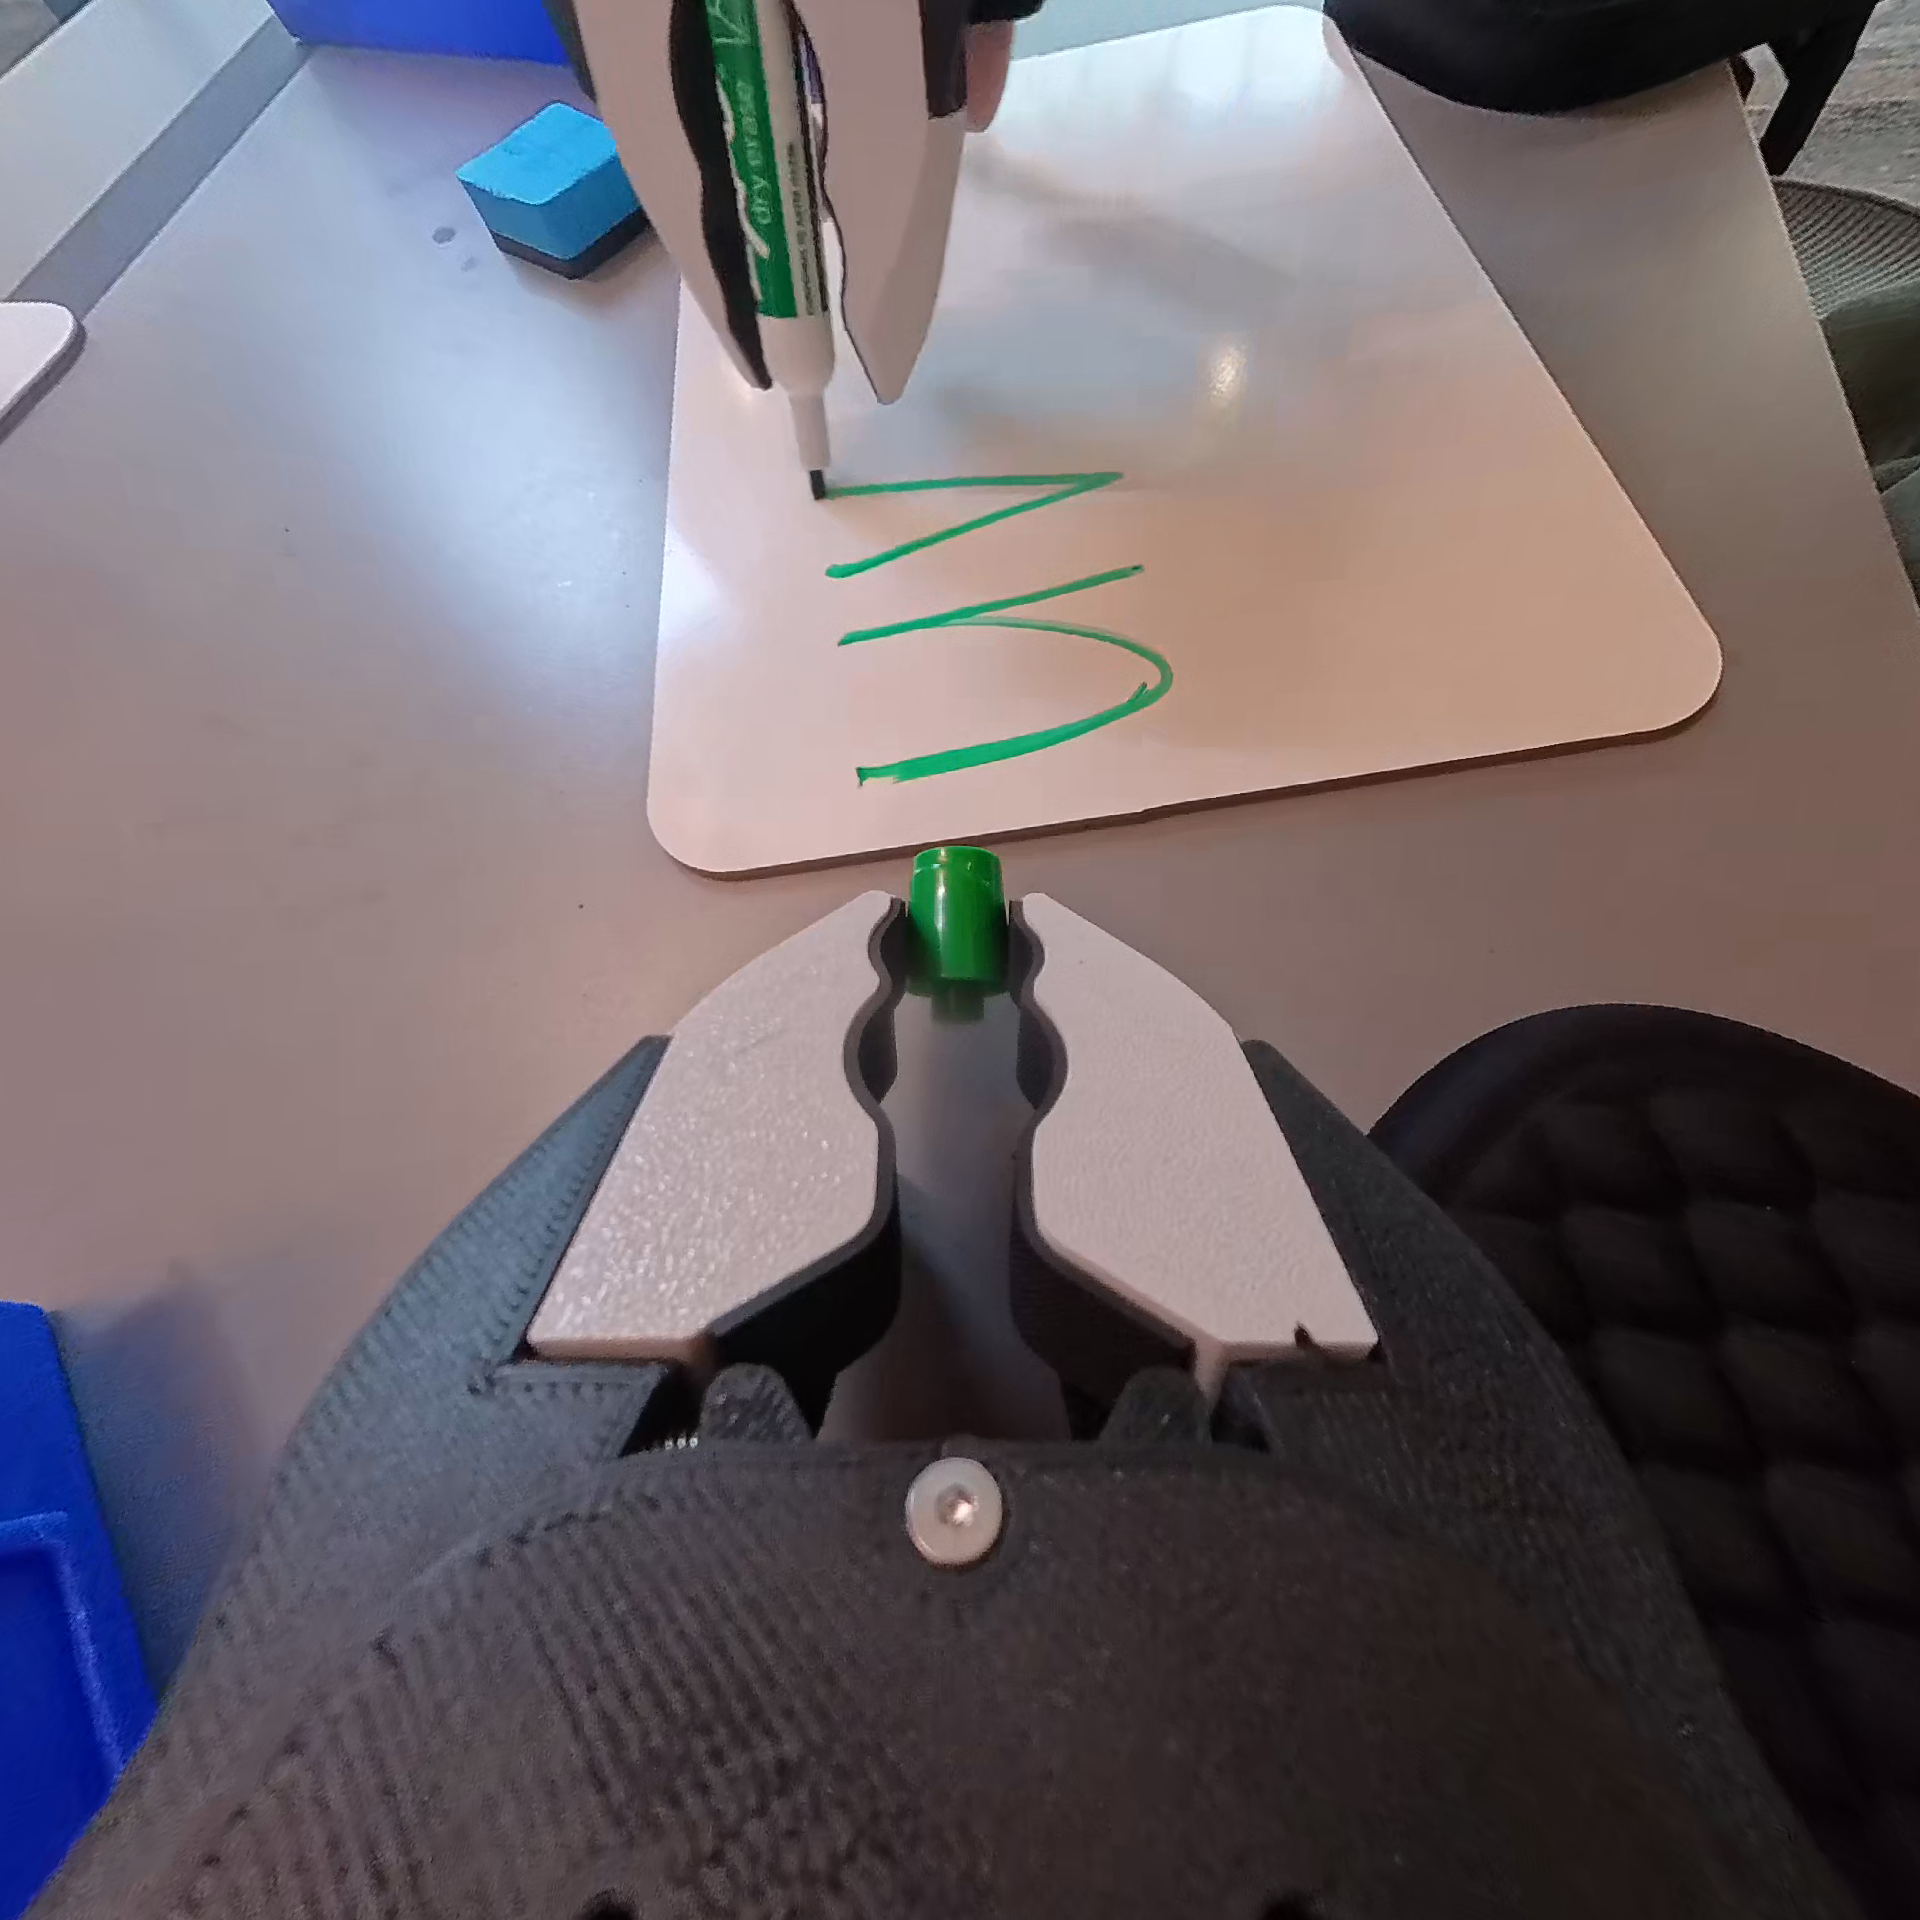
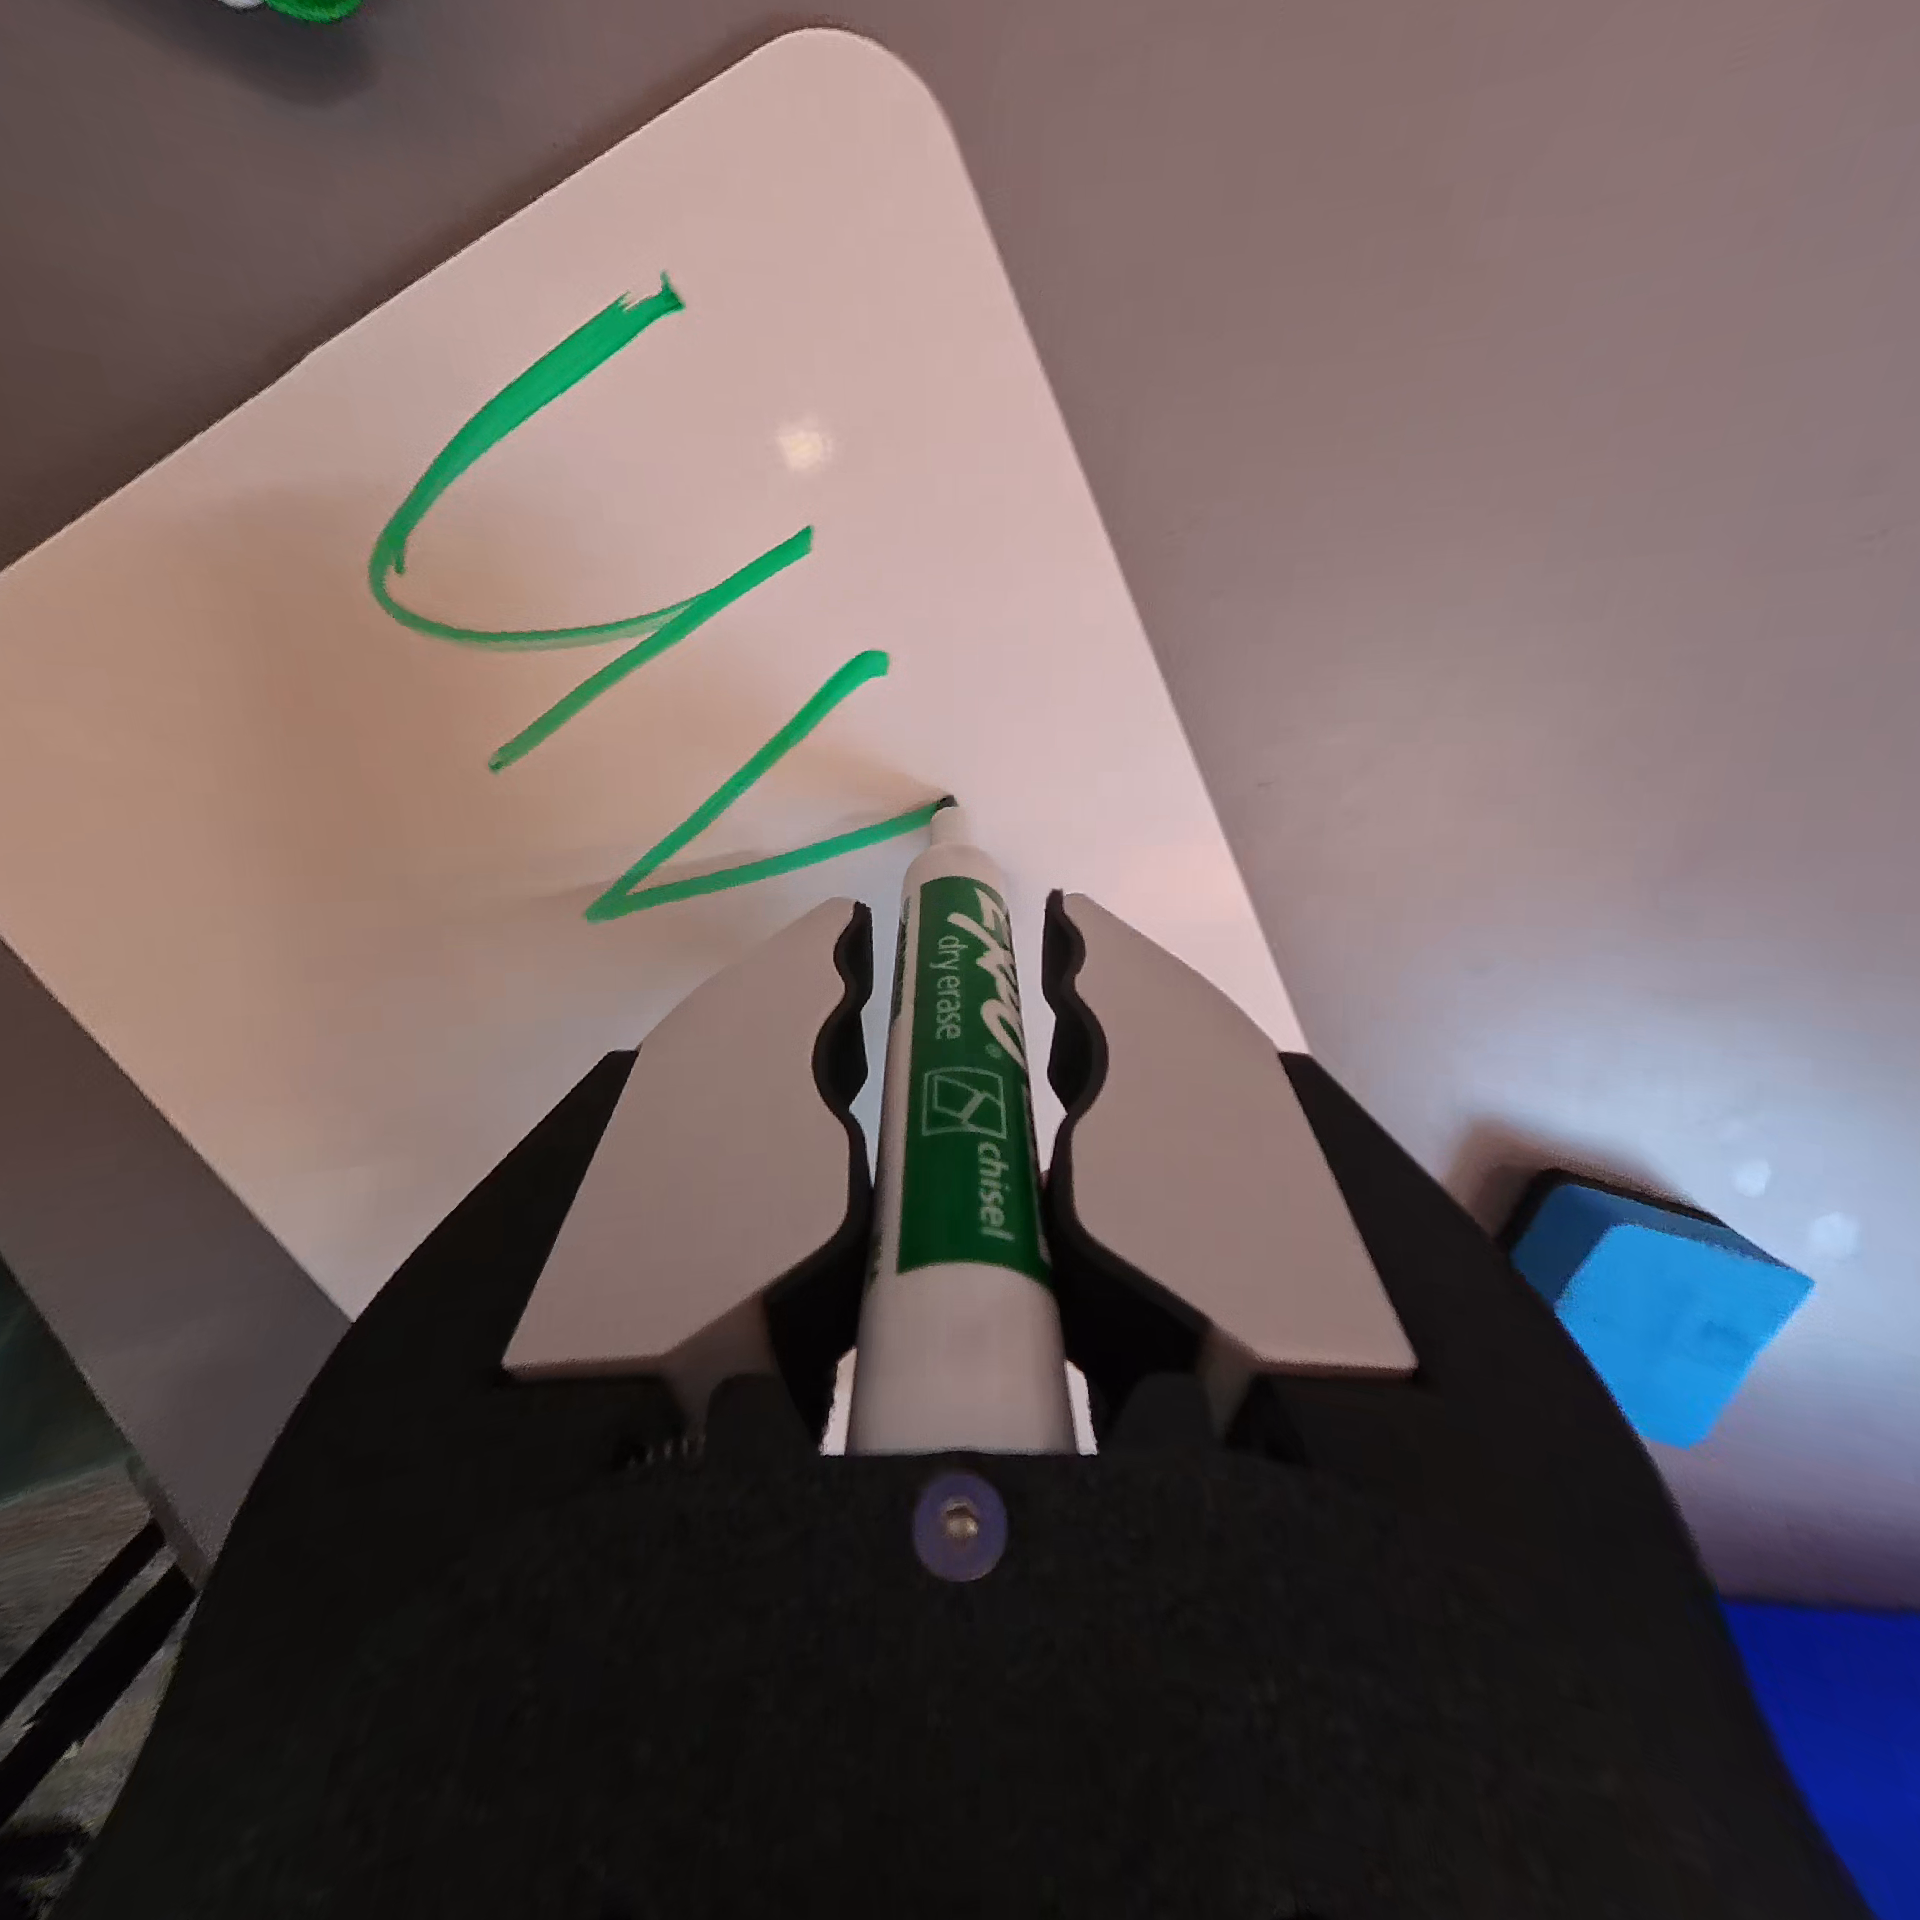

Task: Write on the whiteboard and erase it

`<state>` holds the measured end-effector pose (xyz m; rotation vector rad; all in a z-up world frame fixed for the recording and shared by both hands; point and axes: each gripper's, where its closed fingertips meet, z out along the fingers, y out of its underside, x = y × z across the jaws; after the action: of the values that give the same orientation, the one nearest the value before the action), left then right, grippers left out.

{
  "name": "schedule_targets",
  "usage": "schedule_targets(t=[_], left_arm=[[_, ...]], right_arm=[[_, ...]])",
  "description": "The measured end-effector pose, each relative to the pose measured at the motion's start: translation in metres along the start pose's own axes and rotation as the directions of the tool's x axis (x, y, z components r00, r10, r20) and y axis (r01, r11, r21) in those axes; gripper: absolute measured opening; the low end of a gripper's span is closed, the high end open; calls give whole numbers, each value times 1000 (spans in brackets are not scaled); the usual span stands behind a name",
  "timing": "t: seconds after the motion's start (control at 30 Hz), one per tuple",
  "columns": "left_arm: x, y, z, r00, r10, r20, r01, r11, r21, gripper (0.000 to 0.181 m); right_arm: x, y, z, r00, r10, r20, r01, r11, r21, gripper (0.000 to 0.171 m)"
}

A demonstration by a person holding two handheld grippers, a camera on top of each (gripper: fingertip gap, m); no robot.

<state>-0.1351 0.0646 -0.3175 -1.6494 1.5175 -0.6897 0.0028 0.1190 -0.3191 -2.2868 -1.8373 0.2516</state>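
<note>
Right gripper (image 2: 951,914) clamps the marker (image 2: 961,1132) lengthwise, so its tip meets the whiteboard (image 2: 883,312) mid-frame. Left gripper (image 1: 956,914) pinches the cap (image 1: 954,920) below, keeping it handy.

From the left gripper (image 1: 956,914) we look low across the grey tabletop (image 1: 312,644). From the right gripper (image 2: 951,904) we look steeply down, close. Both views share the white rounded whiteboard (image 1: 1299,436) (image 2: 260,831) ahead of the fingers.

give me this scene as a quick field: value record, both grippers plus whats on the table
left gripper: shut on green cap, off the board's near edge
right gripper: shut on marker, tip on whiteboard
marks: green strokes, writing under way
eraser: blue, on table beside board, untouched
</note>
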Motion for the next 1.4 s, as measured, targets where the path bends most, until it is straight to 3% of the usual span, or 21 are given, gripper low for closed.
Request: schedule_targets(t=[0.53,1.07,1.4], left_arm=[[-1,0,-1,1000,0,7,0,1000,0,19],[-1,0,-1,1000,-4,9,4,1000,3,19],[-4,1,-2,1000,-22,12,22,1000,5,19]], right_arm=[[-2,12,-19,996,86,-11,-84,992,91,33],[5,10,-3,997,75,-12,-74,995,72,32],[-49,44,-12,997,62,56,-62,998,-4,32]])
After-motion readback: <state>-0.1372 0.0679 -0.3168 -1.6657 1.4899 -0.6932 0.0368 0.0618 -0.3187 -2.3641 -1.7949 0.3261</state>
